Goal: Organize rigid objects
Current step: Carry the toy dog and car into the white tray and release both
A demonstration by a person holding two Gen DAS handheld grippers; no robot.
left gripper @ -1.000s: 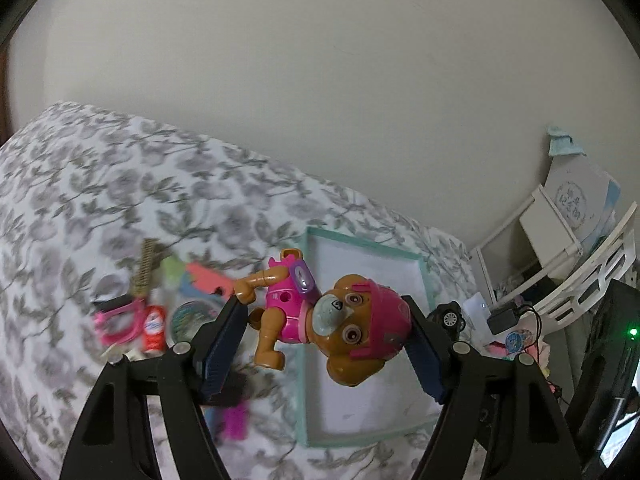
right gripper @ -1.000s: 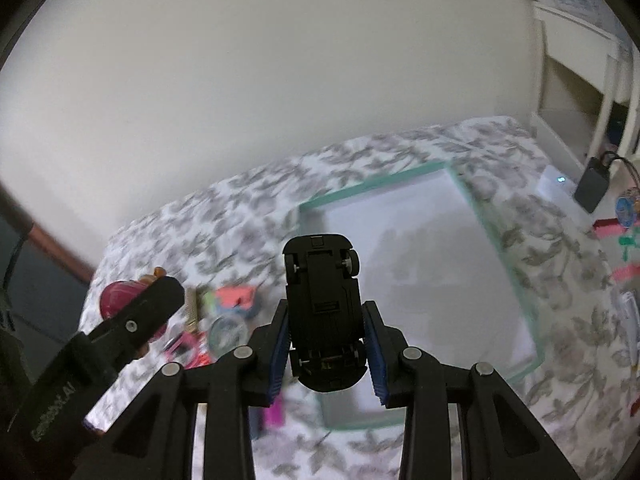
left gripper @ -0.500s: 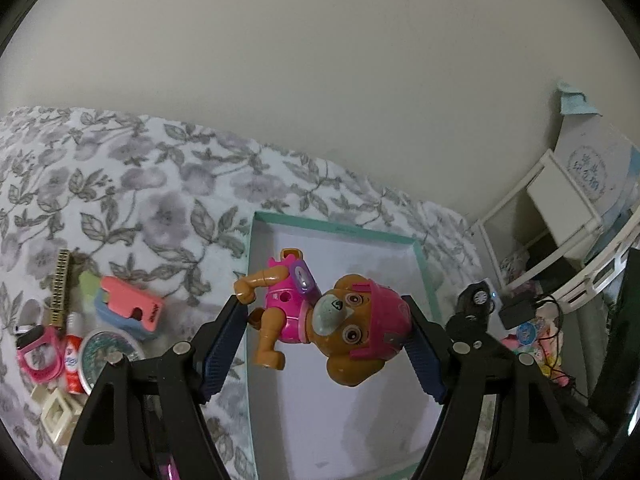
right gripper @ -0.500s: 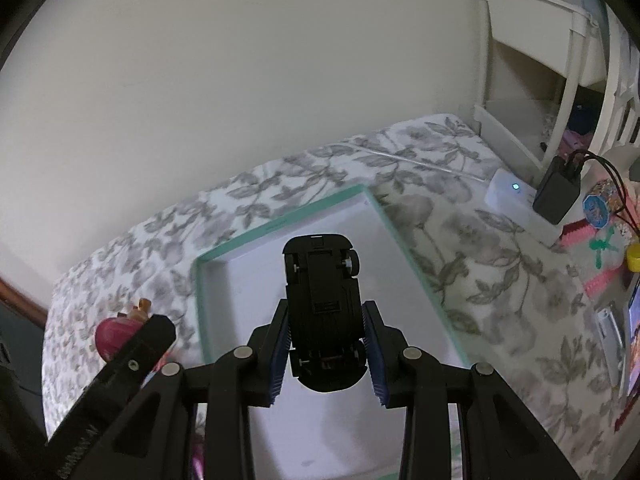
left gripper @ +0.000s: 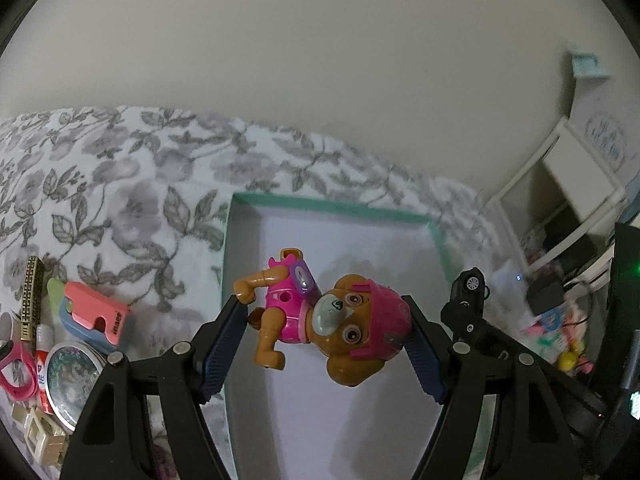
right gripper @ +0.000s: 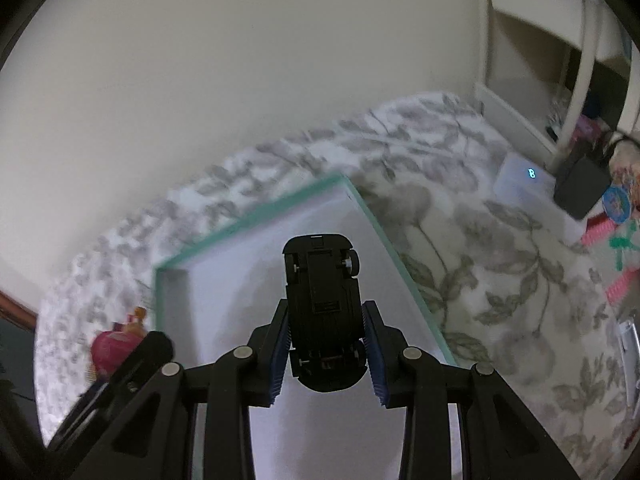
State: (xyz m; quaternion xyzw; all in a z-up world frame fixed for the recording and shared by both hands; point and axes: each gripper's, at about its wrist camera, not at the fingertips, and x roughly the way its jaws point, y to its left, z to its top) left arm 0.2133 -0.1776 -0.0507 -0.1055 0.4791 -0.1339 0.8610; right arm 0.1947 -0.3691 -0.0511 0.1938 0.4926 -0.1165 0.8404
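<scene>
Left gripper (left gripper: pixel 320 344) is clamping pup toy (left gripper: pixel 320 316); right gripper (right gripper: pixel 326 354) is pinching black car (right gripper: pixel 322 312), both hovering over tray (left gripper: pixel 332 205).

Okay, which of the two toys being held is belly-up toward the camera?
The black toy car in the right gripper: its underside shows. The pink dog figure faces the camera.

Small clutter (left gripper: pixel 72 344) left of tray (left gripper: pixel 332 206), both on bedspread (left gripper: pixel 120 184).
</scene>
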